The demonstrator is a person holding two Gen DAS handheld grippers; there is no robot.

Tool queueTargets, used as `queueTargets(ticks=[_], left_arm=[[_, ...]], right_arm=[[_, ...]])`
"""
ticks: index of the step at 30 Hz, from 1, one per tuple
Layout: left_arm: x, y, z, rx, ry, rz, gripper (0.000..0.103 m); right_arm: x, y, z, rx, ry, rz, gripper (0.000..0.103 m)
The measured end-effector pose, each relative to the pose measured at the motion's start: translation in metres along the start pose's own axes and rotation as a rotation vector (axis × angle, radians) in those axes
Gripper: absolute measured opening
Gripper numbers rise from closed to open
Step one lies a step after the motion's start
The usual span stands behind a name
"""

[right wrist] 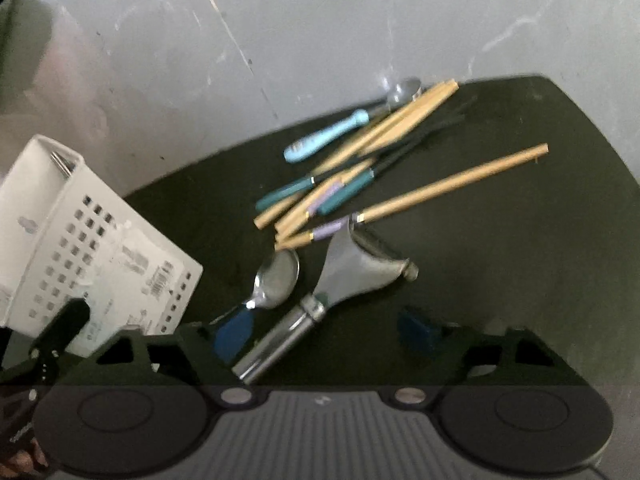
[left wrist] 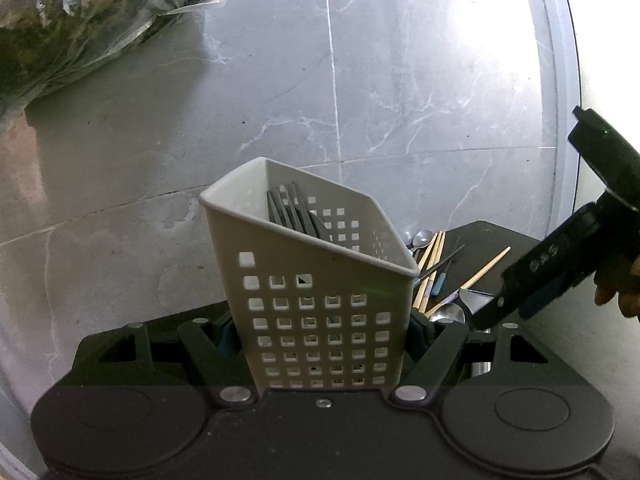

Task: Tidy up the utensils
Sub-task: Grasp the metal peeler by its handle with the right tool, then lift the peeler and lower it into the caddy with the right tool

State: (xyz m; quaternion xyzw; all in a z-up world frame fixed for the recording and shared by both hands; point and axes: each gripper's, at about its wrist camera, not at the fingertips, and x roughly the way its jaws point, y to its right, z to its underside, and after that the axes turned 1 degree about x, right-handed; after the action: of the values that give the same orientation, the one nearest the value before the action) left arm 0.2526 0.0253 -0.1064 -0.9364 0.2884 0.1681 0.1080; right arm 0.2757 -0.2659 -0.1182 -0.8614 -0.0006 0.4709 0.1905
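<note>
A grey marble-tiled floor (left wrist: pixel 280 80) carries everything. On it lies a dark mat (right wrist: pixel 500 240), and on the mat a loose heap of utensils: wooden chopsticks (right wrist: pixel 452 184), teal-handled chopsticks (right wrist: pixel 344 196), a light blue-handled spoon (right wrist: pixel 324 140), a metal spoon (right wrist: pixel 276 280) and a steel scoop (right wrist: pixel 352 268). A plastic bag (left wrist: pixel 80 20) of greenish stuff lies on the tiles well apart from the mat.

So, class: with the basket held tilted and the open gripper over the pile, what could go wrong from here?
1. The white basket leans in the left gripper; its forks might slide out.
2. The right gripper straddles the metal scoop beside a spoon, so it may catch both.
</note>
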Motion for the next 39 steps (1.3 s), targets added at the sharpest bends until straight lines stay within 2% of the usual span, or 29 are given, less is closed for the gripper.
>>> queueTargets(ticks=[3, 4, 7, 14, 21, 28, 35, 39], left_arm=[[-0.001, -0.003, 0.001, 0.001, 0.005, 0.013, 0.077], [-0.001, -0.004, 0.001, 0.003, 0.007, 0.018, 0.077], [-0.001, -0.006, 0.002, 0.008, 0.011, 0.03, 0.077], [-0.002, -0.011, 0.004, 0.016, 0.018, 0.05, 0.077], [-0.002, -0.015, 0.005, 0.028, 0.019, 0.067, 0.077], [-0.002, -0.017, 0.005, 0.033, 0.023, 0.076, 0.077], [-0.002, -0.018, 0.006, 0.036, 0.026, 0.084, 0.077], [-0.003, -0.019, 0.007, 0.035, 0.028, 0.091, 0.077]], right_arm=[[0.006, -0.01, 0.003, 0.01, -0.002, 0.014, 0.072], [0.008, -0.014, 0.003, 0.008, 0.0, 0.027, 0.066], [0.011, -0.025, 0.0, -0.009, 0.017, 0.107, 0.052], [0.015, -0.03, -0.004, 0.009, 0.009, 0.183, 0.03], [0.015, -0.032, 0.0, 0.008, 0.024, 0.238, 0.023], [0.011, -0.025, 0.005, 0.047, 0.04, 0.23, 0.019], [-0.002, -0.003, 0.022, 0.161, 0.087, 0.109, 0.018], [-0.014, 0.002, 0.032, 0.184, 0.147, 0.056, 0.018]])
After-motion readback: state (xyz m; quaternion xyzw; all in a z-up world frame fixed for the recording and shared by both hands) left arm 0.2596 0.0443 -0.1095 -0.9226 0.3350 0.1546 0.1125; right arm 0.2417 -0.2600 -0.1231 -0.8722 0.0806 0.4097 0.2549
